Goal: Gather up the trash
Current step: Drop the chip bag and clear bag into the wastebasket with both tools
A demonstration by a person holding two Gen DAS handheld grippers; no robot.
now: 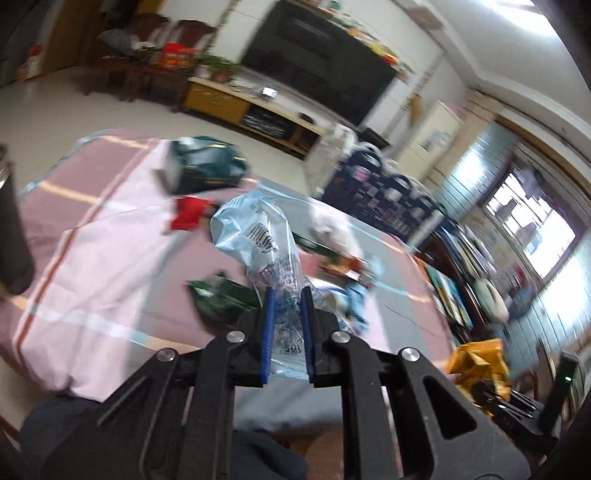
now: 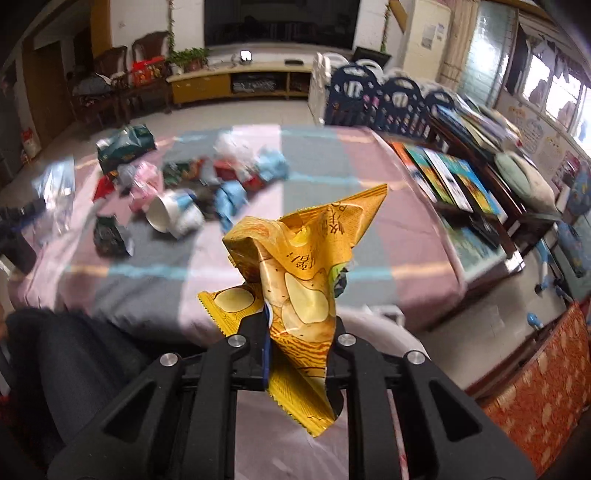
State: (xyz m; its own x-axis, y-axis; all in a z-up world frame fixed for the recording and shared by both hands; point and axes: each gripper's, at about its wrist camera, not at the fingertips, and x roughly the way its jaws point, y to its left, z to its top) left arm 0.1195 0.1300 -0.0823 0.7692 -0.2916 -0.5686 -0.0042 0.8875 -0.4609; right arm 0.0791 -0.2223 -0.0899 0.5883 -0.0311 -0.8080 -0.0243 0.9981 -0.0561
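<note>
Left gripper (image 1: 287,295) squeezes clear blue bag (image 1: 255,236) | right gripper (image 2: 301,314) squeezes yellow chip bag (image 2: 303,273) | trash pile (image 2: 192,184) ahead on bed (image 2: 310,243)

Clear blue-printed plastic bag (image 1: 258,240) (crumpled) between left tongs (image 1: 287,295) above table (image 1: 92,229).

A striped pink-and-grey cloth (image 2: 314,192) covered the table. Beyond its far edge stood a low yellow TV cabinet (image 2: 236,83) under a large dark television (image 2: 280,22), with wooden chairs (image 2: 110,81) and a potted plant (image 2: 190,59) to the left. Off the right edge, picture books (image 2: 447,177) lay on a dark wooden bench by a navy playpen fence (image 2: 388,96).
</note>
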